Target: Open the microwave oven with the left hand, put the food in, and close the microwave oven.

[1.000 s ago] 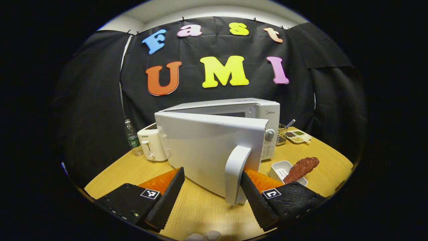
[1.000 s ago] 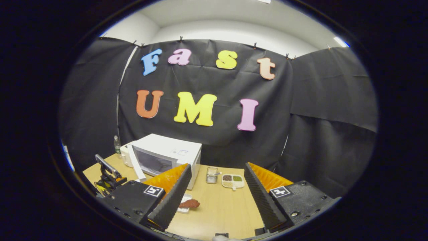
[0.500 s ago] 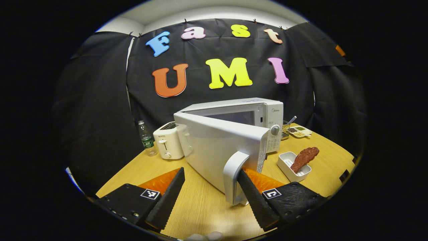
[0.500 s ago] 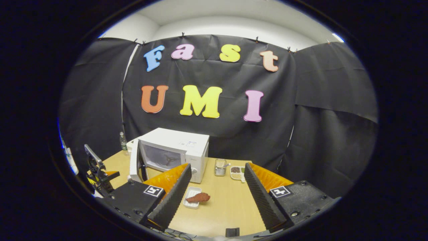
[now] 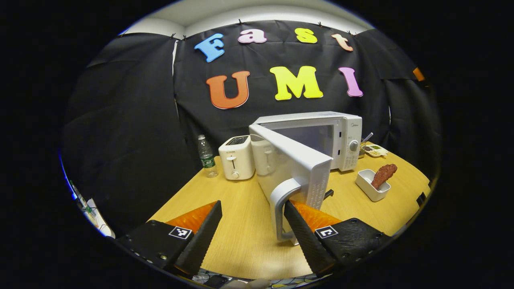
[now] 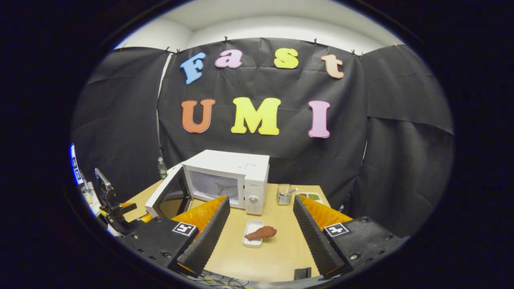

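Observation:
The white microwave [image 5: 341,134] stands at the back of the wooden table [image 5: 241,224], its door [image 5: 297,160] swung wide toward me. My left gripper [image 5: 252,205] is open; its right finger [image 5: 303,233] sits hooked inside the door's handle [image 5: 280,204], while the left finger is free. The brown food [image 5: 383,174] lies across a small white tray [image 5: 366,185] to the right of the microwave. In the right gripper view the microwave [image 6: 237,172] shows its cavity, with the door [image 6: 162,194] out to the left. My right gripper [image 6: 261,200] hangs open above the food [image 6: 262,233].
A white toaster [image 5: 237,157] and a water bottle [image 5: 207,154] stand left of the microwave. A metal basket [image 6: 284,194] and a divided dish [image 6: 311,196] of condiments sit to its right. The table's near edge lies just below both grippers.
The microwave door has swung much wider, drawn by my left gripper's finger in the handle as it moved back and left. The right gripper's view has shifted so the food sits between its fingers.

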`<state>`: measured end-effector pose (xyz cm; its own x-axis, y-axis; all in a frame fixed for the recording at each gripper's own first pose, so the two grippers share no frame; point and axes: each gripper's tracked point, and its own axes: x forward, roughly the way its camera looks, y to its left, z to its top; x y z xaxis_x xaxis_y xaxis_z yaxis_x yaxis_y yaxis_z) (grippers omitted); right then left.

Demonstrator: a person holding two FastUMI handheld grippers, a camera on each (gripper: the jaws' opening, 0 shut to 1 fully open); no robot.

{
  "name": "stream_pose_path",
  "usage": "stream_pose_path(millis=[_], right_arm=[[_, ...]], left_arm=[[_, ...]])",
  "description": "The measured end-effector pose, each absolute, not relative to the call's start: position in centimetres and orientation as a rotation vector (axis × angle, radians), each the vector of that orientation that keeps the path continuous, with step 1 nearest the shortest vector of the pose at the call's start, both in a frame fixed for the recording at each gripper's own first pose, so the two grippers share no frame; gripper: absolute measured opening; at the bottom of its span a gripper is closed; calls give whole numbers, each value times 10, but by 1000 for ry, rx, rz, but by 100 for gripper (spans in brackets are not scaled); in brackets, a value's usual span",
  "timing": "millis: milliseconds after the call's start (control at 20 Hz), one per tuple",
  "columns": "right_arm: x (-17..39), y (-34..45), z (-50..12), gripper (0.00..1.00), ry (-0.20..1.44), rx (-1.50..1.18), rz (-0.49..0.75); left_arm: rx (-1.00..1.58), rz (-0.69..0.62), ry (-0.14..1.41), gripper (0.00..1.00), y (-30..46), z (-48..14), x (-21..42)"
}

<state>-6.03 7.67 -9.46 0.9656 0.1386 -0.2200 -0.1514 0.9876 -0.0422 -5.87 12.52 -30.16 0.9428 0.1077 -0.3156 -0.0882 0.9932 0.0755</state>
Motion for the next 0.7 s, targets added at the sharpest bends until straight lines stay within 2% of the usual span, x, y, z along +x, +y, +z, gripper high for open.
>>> stream_pose_path(millis=[100,150,200,250,500,700], right_arm=[[-60,84,-97,100,216,-59,153],[-60,86,-102,96,221,-59,155],[-60,87,-105,96,226,-57,155],[-59,88,-108,100,228,-55,158],[-49,77,-148,100,289,-44,156],[-28,67,-193,100,373,24,191]], left_arm=[[66,136,336,95,151,-304,-63],[67,148,334,95,162,-304,-66],[68,161,343,95,173,-306,-68],[71,180,344,95,185,-307,-70],[78,274,344,95,236,-299,-79],[104,303,351,96,246,-293,-92]])
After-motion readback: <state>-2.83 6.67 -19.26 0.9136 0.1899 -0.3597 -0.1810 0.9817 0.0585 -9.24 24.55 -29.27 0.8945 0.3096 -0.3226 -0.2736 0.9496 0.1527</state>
